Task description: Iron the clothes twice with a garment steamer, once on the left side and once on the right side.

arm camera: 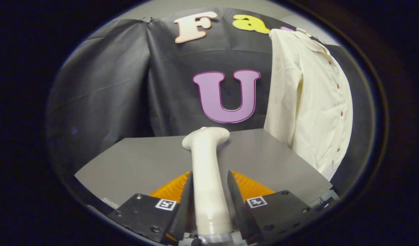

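Note:
A cream garment steamer (207,164) lies between my fingers, its long handle running forward and its head (206,135) ending over the grey table (141,160). My gripper (209,184) is shut on the steamer's handle, one finger pressing each side. A cream button-up shirt (308,102) hangs against the booth's black wall, beyond my fingers and to their right, its hem dropping past the table's right edge. The steamer's head points at the wall, left of the shirt and well apart from it.
The grey table stretches ahead and ends at the black cloth wall (103,95). The wall's folds close off the left side.

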{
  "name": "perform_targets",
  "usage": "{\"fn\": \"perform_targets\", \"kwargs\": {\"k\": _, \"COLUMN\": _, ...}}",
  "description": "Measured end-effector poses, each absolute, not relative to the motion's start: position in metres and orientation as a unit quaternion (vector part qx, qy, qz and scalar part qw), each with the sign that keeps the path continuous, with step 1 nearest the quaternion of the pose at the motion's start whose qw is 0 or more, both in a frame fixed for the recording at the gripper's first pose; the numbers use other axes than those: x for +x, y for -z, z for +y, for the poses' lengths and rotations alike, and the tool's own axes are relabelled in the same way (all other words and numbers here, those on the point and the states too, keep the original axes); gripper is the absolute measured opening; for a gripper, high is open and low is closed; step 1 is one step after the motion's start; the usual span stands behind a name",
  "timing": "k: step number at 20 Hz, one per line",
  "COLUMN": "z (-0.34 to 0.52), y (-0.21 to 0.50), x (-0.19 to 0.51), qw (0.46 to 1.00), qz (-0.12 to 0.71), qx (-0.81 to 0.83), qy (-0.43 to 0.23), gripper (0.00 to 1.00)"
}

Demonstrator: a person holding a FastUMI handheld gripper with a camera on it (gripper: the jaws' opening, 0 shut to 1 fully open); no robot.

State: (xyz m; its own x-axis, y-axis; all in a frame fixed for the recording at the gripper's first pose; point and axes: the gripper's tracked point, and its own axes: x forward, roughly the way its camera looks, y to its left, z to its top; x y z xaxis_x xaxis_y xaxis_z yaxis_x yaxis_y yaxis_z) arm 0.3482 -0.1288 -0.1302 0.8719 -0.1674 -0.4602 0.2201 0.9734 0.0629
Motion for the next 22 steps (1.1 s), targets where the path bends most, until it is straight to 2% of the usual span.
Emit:
{"fn": "perform_targets", "kwargs": {"k": 3, "z": -0.13, "y": 0.128, "x": 0.35, "qw": 0.969, "qz": 0.22, "qx": 0.062, "qy": 0.097, "gripper": 0.41}}
{"fn": "perform_targets", "kwargs": {"k": 16, "z": -0.117, "y": 0.093, "x": 0.339, "qw": 0.987, "qz": 0.123, "qx": 0.107, "qy": 0.014, "gripper": 0.34}}
{"fn": "perform_targets", "kwargs": {"k": 22, "z": -0.133, "y": 0.034, "x": 0.305, "qw": 0.994, "qz": 0.043, "qx": 0.096, "qy": -0.012, "gripper": 0.33}}
